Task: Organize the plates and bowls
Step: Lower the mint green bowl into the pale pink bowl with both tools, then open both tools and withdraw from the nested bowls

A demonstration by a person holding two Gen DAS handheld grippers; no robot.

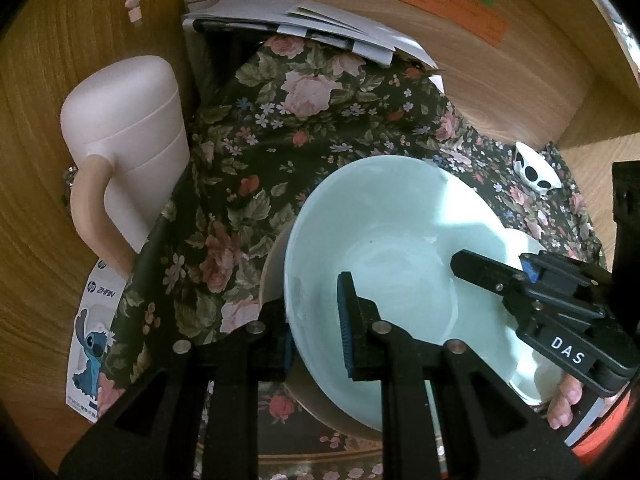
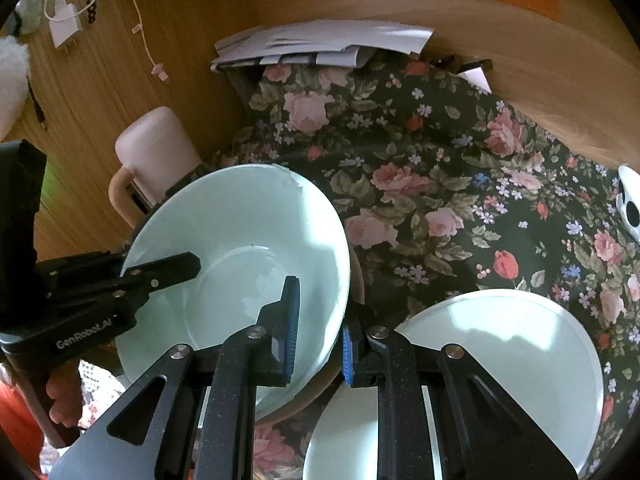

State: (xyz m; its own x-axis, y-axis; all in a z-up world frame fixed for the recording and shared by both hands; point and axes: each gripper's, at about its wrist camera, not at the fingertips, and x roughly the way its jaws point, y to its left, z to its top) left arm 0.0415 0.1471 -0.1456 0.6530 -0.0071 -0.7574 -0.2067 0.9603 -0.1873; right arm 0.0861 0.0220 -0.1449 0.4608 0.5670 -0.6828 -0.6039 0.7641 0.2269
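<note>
- Closest to the lens, the left gripper (image 1: 318, 330) is pinching the near rim of the pale green bowl (image 1: 400, 248), one blue pad inside the bowl and the other outside the wall.
- Same deal on the other side: the right gripper (image 2: 320, 332) is clamped on the bowl's (image 2: 240, 248) opposite rim, so both are holding one bowl between them, and it's tilted.
- You can see each gripper from the other's camera, poking in over the bowl's edge.
- Bit of a hand (image 1: 566, 404) shows at the lower right of the left view, fingers wrapped round the right gripper's handle.
- A second pale bowl (image 2: 520, 344) is just beside the held one on its right, below the right gripper's fingers. Can't tell if they touch.
- Under everything there's a dark flowery cloth (image 1: 248, 168) spread over the table.
- Off to the left stands a pink mug (image 1: 128, 128) with a handle, upright, up against the wooden wall (image 1: 36, 120).
- A Stitch sticker sheet (image 1: 90, 344) lies by the cloth's left edge, near the mug.
- Far right on the cloth, a little white thing with black spots (image 1: 534, 170). Too small to say what.
- At the back, a messy stack of papers (image 1: 304, 24) on the cloth's far end.
- Orange and green notes (image 1: 452, 4) are stuck on the wall behind.
</note>
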